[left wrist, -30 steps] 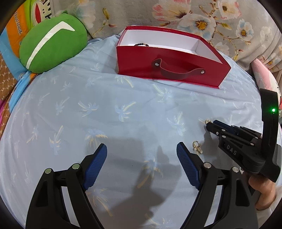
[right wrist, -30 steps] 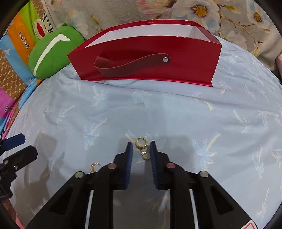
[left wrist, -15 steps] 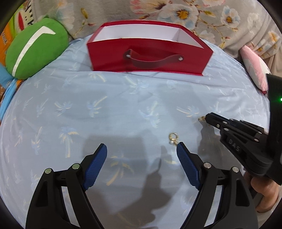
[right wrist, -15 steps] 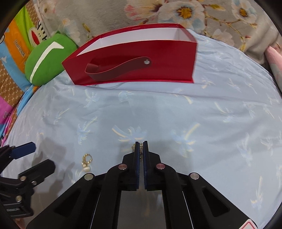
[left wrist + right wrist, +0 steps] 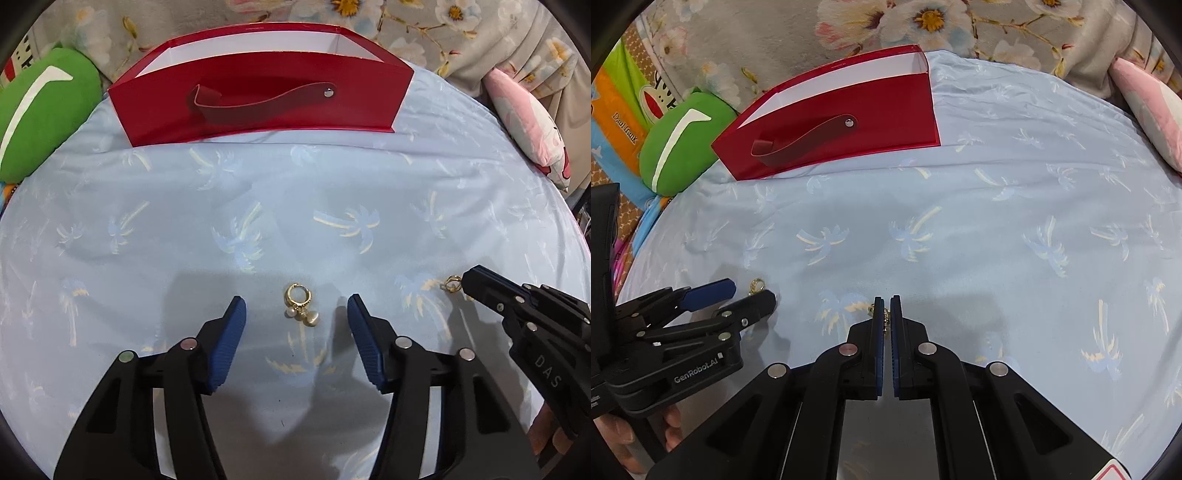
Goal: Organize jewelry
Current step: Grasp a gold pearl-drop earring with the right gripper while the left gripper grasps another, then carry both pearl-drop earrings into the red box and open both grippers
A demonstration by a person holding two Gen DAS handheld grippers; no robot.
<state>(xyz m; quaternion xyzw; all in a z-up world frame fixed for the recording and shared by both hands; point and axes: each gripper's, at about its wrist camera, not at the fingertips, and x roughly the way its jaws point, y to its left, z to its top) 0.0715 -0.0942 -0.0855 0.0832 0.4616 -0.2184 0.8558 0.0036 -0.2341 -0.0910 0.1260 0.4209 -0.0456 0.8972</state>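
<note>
Left wrist view: left tool closing astride pearl earring on bed, for pickup.
Right tool: clamped on gold earring, for red box.

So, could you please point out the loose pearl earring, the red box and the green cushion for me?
pearl earring (image 5: 297, 295): left wrist view, on its gold hoop.
red box (image 5: 258, 77): left wrist view, on its front wall.
green cushion (image 5: 683, 147): right wrist view, on its green face.

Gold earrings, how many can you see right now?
2. One earring lies on the blue sheet between the closing left hand-held gripper pads; the other is pinched in the right hand-held gripper.
</note>
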